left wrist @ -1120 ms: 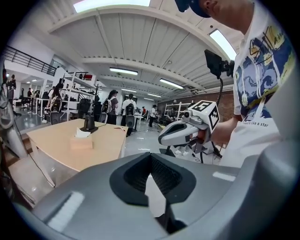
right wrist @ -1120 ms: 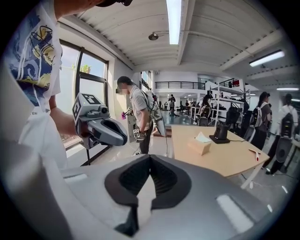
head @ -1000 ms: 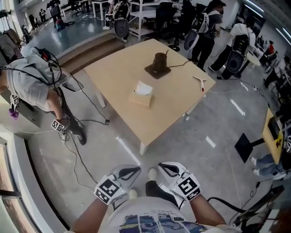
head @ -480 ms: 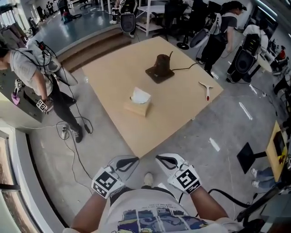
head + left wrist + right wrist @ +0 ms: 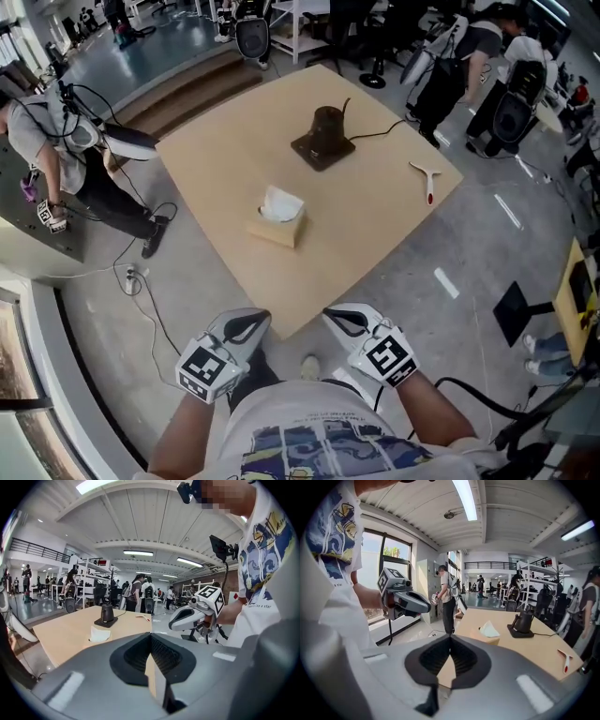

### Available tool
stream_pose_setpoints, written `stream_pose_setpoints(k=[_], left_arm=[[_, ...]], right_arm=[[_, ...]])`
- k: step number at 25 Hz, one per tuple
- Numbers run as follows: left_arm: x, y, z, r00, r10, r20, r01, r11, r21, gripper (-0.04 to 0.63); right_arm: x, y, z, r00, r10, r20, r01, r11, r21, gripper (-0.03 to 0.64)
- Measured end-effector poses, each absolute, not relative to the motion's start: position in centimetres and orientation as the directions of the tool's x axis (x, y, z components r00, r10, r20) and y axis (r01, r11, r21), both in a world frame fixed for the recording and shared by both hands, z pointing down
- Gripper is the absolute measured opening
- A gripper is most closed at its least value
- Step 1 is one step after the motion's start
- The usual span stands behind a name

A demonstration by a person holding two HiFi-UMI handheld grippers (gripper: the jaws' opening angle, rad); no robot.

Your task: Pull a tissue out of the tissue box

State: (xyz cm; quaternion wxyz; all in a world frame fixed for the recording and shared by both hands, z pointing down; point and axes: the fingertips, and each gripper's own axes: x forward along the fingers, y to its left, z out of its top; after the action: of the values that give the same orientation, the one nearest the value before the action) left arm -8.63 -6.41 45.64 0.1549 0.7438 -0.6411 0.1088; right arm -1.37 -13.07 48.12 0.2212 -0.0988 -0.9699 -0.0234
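Approach phase. I stand short of the near corner of the tabletop (image 5: 206,178), with both grippers low in front of me and well apart from the tissue box (image 5: 275,228). Left gripper (image 5: 255,322): jaws closed together, nothing between them. Right gripper (image 5: 333,319): jaws meet tip to tip, empty. The box sits near mid-tabletop, and a white tissue (image 5: 281,202) stands out of its top.

Judgement: I should open one gripper's jaws before arriving, come down from above, pinch the raised fold high and pull straight up. The other gripper could press the box down, since a light box may lift with the sheet.

Surroundings: a dark stand (image 5: 323,139) with a cable (image 5: 375,134) sits beyond the box, and a white scraper (image 5: 424,176) lies towards the right edge. Both are well apart from the box. A person (image 5: 56,150) bends at far left, off my path. Only the tabletop's corner lies between me and the box.
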Motion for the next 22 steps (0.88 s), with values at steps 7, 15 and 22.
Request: stream_pose_setpoints(k=[7,15,22], left_arm=[[-14.5,-9.7,46.8,0.266,-0.898,0.350,-0.964,-0.252,0.086,0.002],[-23.1,-14.4,47.2,0.392,-0.844,0.365,-0.918,-0.384,0.097,0.002],[-28.1,-18.8,50.3,0.457,-0.787,0.414,-0.882,-0.462,0.095,0.002]], right_arm=[[-5.3,-16.1,49.2,-0.887,0.057,0.459,0.074,0.997,0.020,0.003],[-11.3,-18.2,47.9,-0.889,-0.107,0.445,-0.107,0.994,0.026,0.003],[-12.3,-19.1,48.5,-0.847,-0.265,0.461,-0.289,0.957,0.019,0.003]])
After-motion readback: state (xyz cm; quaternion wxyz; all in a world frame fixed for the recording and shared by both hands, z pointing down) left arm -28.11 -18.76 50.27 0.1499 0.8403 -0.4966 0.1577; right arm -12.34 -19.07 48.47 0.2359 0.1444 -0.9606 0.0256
